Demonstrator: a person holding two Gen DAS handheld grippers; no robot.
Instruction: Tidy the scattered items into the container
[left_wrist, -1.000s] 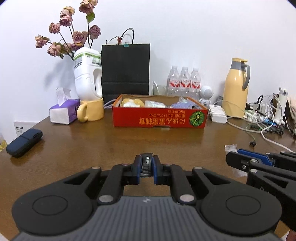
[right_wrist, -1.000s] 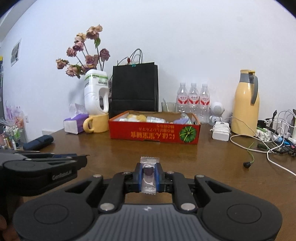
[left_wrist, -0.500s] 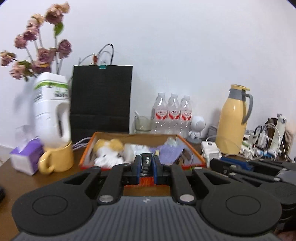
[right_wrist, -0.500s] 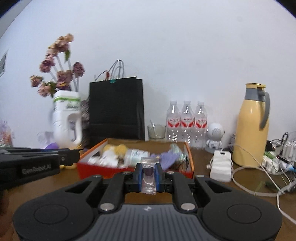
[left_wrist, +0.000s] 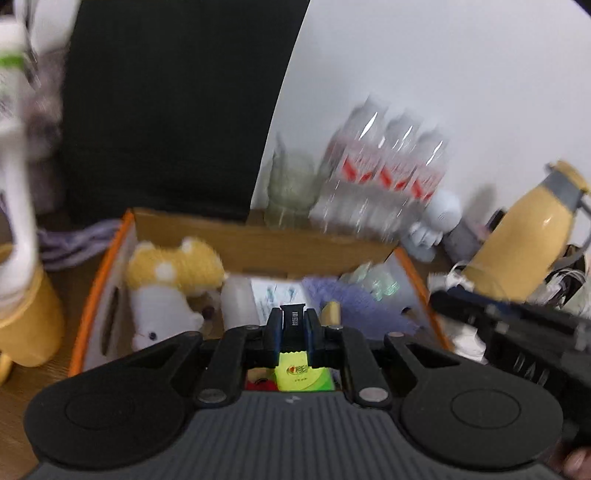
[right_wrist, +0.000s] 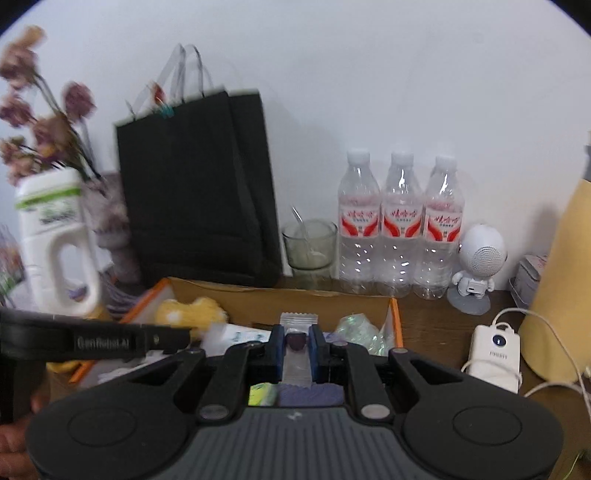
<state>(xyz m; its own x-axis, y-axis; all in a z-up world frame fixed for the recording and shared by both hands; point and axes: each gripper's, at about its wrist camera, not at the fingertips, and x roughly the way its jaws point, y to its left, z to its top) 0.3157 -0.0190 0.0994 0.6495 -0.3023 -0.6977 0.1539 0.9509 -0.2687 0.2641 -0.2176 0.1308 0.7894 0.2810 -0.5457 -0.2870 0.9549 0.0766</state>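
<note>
Three water bottles (right_wrist: 400, 221), one black bag (right_wrist: 199, 188), one cardboard box (right_wrist: 280, 295).

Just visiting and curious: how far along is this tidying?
The box already holds a plush toy and packets. In hand: the left claw grips a small black item, the right claw a wrapped candy, both over the box. Left: dropping them in.

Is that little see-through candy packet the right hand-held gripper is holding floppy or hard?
Probably floppy at the ends: the candy packet is thin clear film with a crimped edge sticking up above the right hand-held gripper. The dark lump inside looks firmer, and the fingers pinch it there. It seems very light and should drop gently into the cardboard box.
</note>
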